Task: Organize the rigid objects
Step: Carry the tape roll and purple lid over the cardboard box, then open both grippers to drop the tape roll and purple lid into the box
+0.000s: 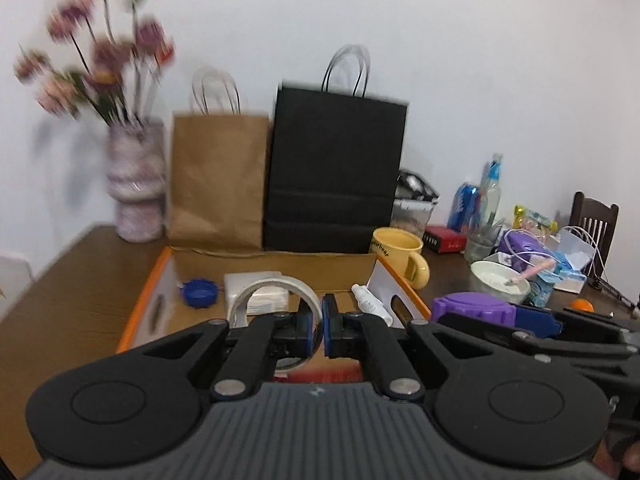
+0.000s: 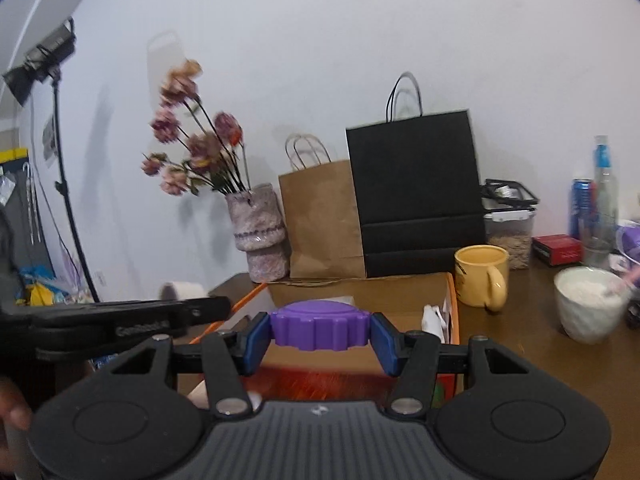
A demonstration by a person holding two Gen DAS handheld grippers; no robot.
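We hold two grippers over a cardboard box (image 1: 280,264) on a wooden table (image 1: 72,280). Our left gripper (image 1: 316,330) pinches the rim of a white tape roll (image 1: 256,300), its lower half hidden. Our right gripper (image 2: 320,338) clamps a ridged purple lid (image 2: 320,326), partly hidden in the left view.

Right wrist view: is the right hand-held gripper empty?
No, the right hand-held gripper is shut on a purple ridged lid, with both blue pads pressed against its sides.
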